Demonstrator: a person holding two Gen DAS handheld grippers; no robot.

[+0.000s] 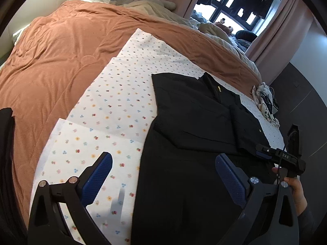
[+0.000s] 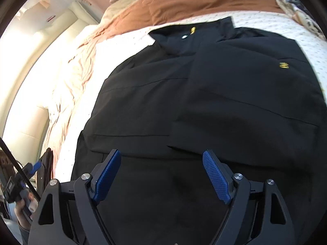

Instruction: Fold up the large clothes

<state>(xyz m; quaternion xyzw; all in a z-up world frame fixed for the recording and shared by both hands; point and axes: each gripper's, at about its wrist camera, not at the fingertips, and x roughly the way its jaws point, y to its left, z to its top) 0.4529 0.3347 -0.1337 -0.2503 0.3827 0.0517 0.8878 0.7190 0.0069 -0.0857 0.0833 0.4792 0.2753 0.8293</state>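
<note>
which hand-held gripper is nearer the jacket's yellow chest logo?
Right: over the black jacket, logo ahead to its right. Left straddles the jacket's opposite edge.

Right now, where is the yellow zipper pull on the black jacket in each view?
Left wrist view: yellow zipper pull, right of centre, upper half, on the black jacket.
Right wrist view: yellow zipper pull, near top centre, by the collar.
Shared landmark: the dotted white sheet under the jacket.

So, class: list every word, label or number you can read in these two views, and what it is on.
"DAS": on the right gripper, in the left wrist view.
Yellow chest mark on the black jacket: too blurred to read.
Yellow collar tag: too small to read.
Nothing else readable.
</note>
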